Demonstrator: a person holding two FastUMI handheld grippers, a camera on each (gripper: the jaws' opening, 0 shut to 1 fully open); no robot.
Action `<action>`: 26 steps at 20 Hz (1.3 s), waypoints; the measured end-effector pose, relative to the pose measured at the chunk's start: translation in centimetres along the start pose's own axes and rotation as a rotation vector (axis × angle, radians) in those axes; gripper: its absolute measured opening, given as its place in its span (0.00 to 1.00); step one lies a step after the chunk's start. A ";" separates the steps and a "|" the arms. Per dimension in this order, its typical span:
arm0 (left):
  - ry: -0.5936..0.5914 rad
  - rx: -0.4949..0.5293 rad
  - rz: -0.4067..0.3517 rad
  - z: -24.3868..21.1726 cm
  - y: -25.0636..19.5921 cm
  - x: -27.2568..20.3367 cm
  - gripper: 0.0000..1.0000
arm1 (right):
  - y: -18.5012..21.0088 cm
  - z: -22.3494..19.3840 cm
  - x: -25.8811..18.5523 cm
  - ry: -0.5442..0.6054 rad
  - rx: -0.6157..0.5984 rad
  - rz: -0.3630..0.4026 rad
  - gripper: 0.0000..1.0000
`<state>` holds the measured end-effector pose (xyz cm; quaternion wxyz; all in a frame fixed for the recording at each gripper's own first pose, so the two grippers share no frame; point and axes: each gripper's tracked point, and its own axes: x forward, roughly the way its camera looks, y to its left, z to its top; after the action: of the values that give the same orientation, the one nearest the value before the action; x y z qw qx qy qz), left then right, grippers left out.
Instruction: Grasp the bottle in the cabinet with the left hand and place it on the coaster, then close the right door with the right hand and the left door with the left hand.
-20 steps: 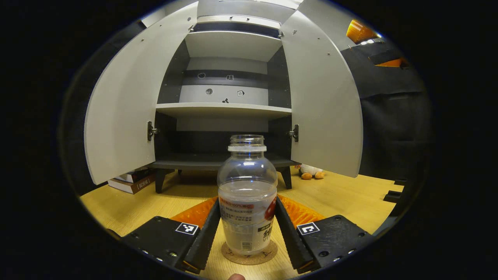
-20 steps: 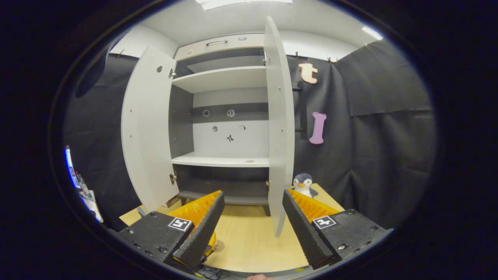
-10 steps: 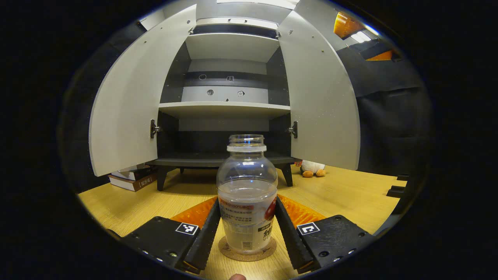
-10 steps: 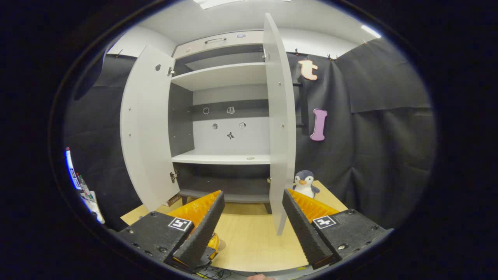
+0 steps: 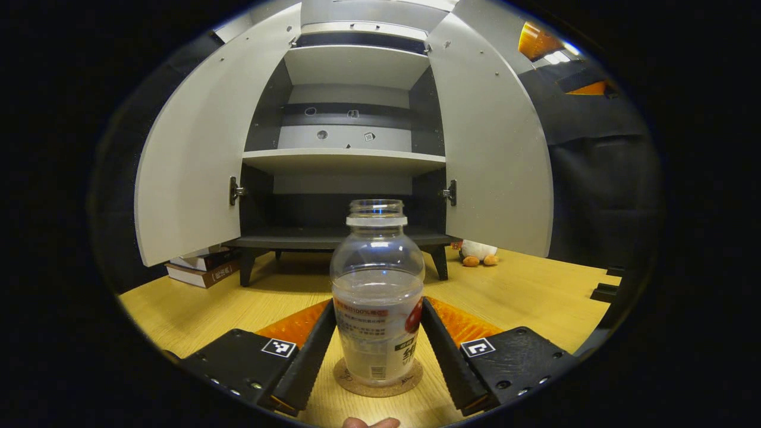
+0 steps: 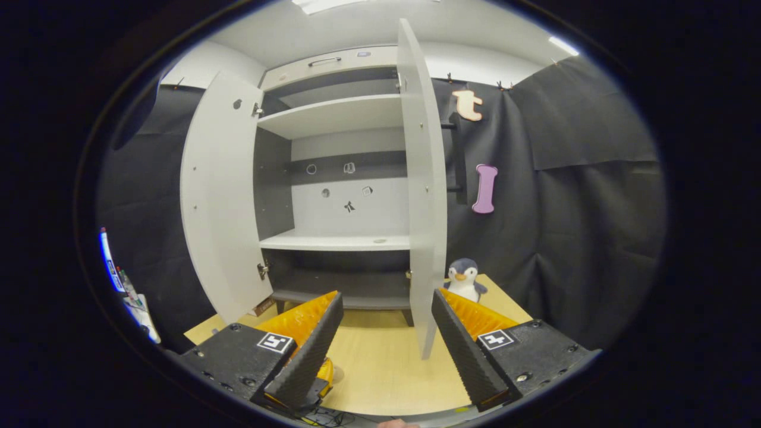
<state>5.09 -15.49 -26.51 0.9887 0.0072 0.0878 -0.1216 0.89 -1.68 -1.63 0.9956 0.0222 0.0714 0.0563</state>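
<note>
My left gripper point(image 5: 377, 342) brackets the clear, capless plastic bottle point(image 5: 377, 297), which stands upright on the round cork coaster point(image 5: 378, 381); I cannot tell whether its fingers press. My right gripper point(image 6: 385, 339) gapes empty over bare wooden tabletop point(image 6: 380, 362), the right door point(image 6: 423, 196) edge-on ahead, the left door point(image 6: 217, 196) swung wide.

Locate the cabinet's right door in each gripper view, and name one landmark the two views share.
Left gripper view: the right door stands open right of centre, its inner face toward the camera, behind the bottle.
Right gripper view: the right door stands near centre, seen almost edge-on, above the gap of the right tool.
Shared landmark: the plush penguin on the table by that door's lower corner.
</note>
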 end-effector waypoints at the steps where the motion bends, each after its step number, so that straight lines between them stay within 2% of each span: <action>1: -0.001 0.003 0.002 0.2 0.1 -0.2 0.88 | 0.0 -0.1 0.1 0.000 0.001 0.001 0.98; 2: -0.005 0.005 0.000 0.7 0.2 -0.4 0.87 | 0.0 -0.2 0.1 0.001 0.003 0.002 0.98; 3: -0.010 0.007 -0.001 1.2 0.3 -0.6 0.90 | 0.1 -0.4 0.1 0.001 0.007 0.005 0.98; 8: -0.059 0.007 0.027 5.5 2.0 -2.1 0.96 | 0.2 -0.7 0.3 -0.011 0.025 0.014 0.98; 9: -0.077 0.006 0.024 6.8 2.1 -2.6 0.96 | 0.3 -0.6 0.3 -0.018 0.029 0.017 0.98; 10: -0.097 0.004 0.022 8.5 2.2 -3.1 0.96 | 0.3 -0.5 0.3 -0.029 0.037 0.020 0.94; 11: -0.120 0.000 0.023 10.3 2.5 -3.7 0.96 | 0.3 -0.3 0.3 -0.040 0.043 0.023 0.98; 17: -0.206 0.014 0.080 20.3 5.9 -6.1 0.95 | 0.0 1.2 0.9 -0.104 0.018 0.028 0.98; 18: -0.200 0.024 0.091 21.2 6.5 -6.4 0.95 | 0.1 1.6 1.0 -0.111 0.013 0.033 0.93; 20: -0.173 0.026 0.102 22.8 7.3 -6.6 0.95 | 0.3 2.5 1.1 -0.135 0.008 0.049 1.00; 23: -0.144 0.001 0.129 24.3 8.9 -7.3 0.95 | 0.3 3.8 1.5 -0.167 0.005 0.065 0.98; 26: -0.135 -0.020 0.158 25.3 10.3 -8.0 0.95 | -1.1 5.7 1.5 -0.198 -0.013 0.041 0.98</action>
<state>4.29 -4.53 -0.32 0.9989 -0.0040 0.0215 -0.0426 3.34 -2.79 3.76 0.9966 0.0228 -0.0283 0.0745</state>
